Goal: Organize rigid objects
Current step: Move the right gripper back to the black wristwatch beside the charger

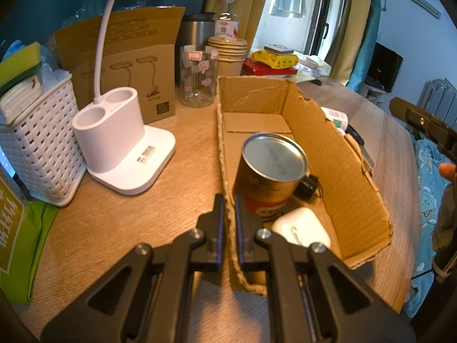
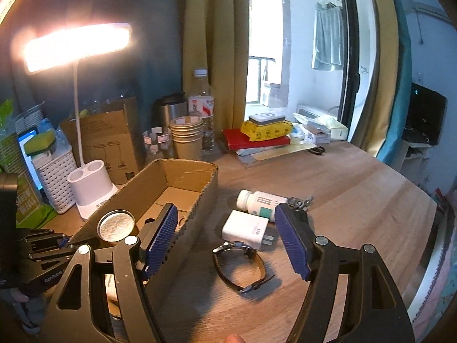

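Observation:
An open cardboard box [image 1: 337, 154] lies on the wooden table. My left gripper [image 1: 229, 208] is shut on its near left wall, one finger on each side. Inside the box stand a tin can [image 1: 274, 157], a white earbud case [image 1: 302, 228] and a small black item [image 1: 308, 185]. My right gripper [image 2: 226, 211] hangs open to the right of the box [image 2: 200, 194], with nothing between its pads. Below it lie a white charger [image 2: 245, 227], a black-strapped watch [image 2: 238, 263], a white pill bottle [image 2: 258, 201] and keys [image 2: 300, 201].
Left of the box stand a lit white desk lamp [image 1: 120, 148] and a white woven basket [image 1: 37, 143]. Behind are a glass jar [image 1: 197, 77], stacked paper cups [image 1: 228, 54], a steel flask, a water bottle and a lamp carton. Books [image 2: 257, 140] are piled at the back right.

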Action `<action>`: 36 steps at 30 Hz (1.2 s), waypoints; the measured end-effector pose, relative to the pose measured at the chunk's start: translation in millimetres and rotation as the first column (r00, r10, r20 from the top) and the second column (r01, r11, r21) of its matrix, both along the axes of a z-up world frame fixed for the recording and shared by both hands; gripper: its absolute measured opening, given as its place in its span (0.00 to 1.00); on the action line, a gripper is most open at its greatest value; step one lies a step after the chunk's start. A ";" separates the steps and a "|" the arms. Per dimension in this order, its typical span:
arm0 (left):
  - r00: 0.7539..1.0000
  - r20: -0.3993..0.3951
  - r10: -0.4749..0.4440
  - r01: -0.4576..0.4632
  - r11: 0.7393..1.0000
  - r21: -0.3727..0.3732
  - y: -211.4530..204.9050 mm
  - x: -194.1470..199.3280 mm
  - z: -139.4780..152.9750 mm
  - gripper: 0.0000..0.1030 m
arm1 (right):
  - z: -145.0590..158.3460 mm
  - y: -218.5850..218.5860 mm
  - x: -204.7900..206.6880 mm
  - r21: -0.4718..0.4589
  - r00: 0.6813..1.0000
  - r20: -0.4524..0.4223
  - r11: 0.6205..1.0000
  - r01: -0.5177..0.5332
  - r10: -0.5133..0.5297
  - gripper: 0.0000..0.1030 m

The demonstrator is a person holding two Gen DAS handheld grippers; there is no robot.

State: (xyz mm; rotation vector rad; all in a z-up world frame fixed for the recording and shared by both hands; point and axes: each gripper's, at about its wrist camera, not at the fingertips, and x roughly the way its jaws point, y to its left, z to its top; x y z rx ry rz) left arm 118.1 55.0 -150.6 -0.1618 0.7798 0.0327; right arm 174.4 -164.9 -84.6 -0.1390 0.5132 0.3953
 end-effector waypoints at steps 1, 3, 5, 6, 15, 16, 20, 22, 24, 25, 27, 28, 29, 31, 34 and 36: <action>1.000 0.000 0.000 0.000 1.000 0.000 -0.2 -0.5 0.0 0.08 | -0.5 -1.9 0.6 -0.001 1.000 0.000 1.000 0.007 -0.007 0.71; 1.000 0.000 0.000 0.000 1.000 0.001 0.0 0.4 0.0 0.08 | -1.4 -5.0 1.7 -0.003 1.000 0.000 1.000 0.019 -0.019 0.71; 1.000 0.000 0.000 0.000 1.000 0.001 0.1 -0.3 0.5 0.08 | -2.5 -8.0 3.4 -0.004 1.000 -0.003 1.000 0.029 -0.029 0.71; 1.000 0.001 0.000 0.000 1.000 0.001 0.3 0.1 0.5 0.08 | -3.1 -9.3 4.2 -0.006 0.999 -0.003 0.999 0.035 -0.035 0.71; 1.000 0.001 0.000 0.000 1.000 0.001 0.1 -0.2 0.3 0.08 | -10.0 -19.8 10.9 -0.017 0.997 -0.017 0.997 0.080 -0.081 0.71; 1.000 0.001 0.000 0.000 1.000 0.001 -0.1 -0.6 0.2 0.08 | -12.0 -20.9 12.3 -0.021 0.996 -0.019 0.996 0.087 -0.088 0.71; 1.000 0.001 0.000 0.000 1.000 0.001 -0.2 -0.8 0.2 0.08 | -21.7 -24.9 19.2 -0.027 0.994 -0.047 0.994 0.102 -0.103 0.71; 1.000 0.001 0.000 0.000 1.000 0.001 -0.2 -0.8 0.2 0.08 | -28.3 -25.8 23.5 -0.033 0.992 -0.065 0.994 0.109 -0.111 0.71; 1.000 0.002 0.000 0.000 1.000 0.001 0.0 0.0 0.2 0.08 | -34.6 -26.1 26.4 -0.041 0.990 -0.084 0.993 0.112 -0.115 0.71; 1.000 0.002 0.000 0.000 1.000 0.002 0.0 -0.1 0.2 0.08 | -38.3 -26.1 28.8 -0.046 0.989 -0.096 0.993 0.113 -0.117 0.71; 1.000 0.002 0.000 0.000 1.000 0.001 -0.1 -0.5 0.1 0.08 | -44.7 -25.2 31.6 -0.055 0.986 -0.118 0.992 0.112 -0.118 0.71; 1.000 0.002 0.000 0.000 1.000 0.001 -0.1 -0.1 0.2 0.08 | -48.1 -24.1 33.0 -0.061 0.985 -0.129 0.992 0.109 -0.117 0.71; 1.000 0.002 0.000 0.000 1.000 0.002 -0.3 -1.0 0.1 0.08 | -51.0 -23.3 34.0 -0.066 0.984 -0.137 0.992 0.109 -0.117 0.71; 1.000 0.002 0.000 0.000 1.000 0.001 -0.3 -1.0 0.1 0.08 | -55.9 -21.9 36.0 -0.076 0.981 -0.154 0.991 0.107 -0.117 0.71; 1.000 0.002 0.000 0.000 1.000 0.001 0.1 -0.2 0.1 0.08 | -60.5 -19.2 38.0 -0.082 0.979 -0.172 0.992 0.097 -0.110 0.71; 1.000 0.002 0.000 0.000 1.000 0.002 0.1 -0.5 0.5 0.08 | -62.9 -17.1 38.1 -0.088 0.977 -0.183 0.992 0.092 -0.106 0.71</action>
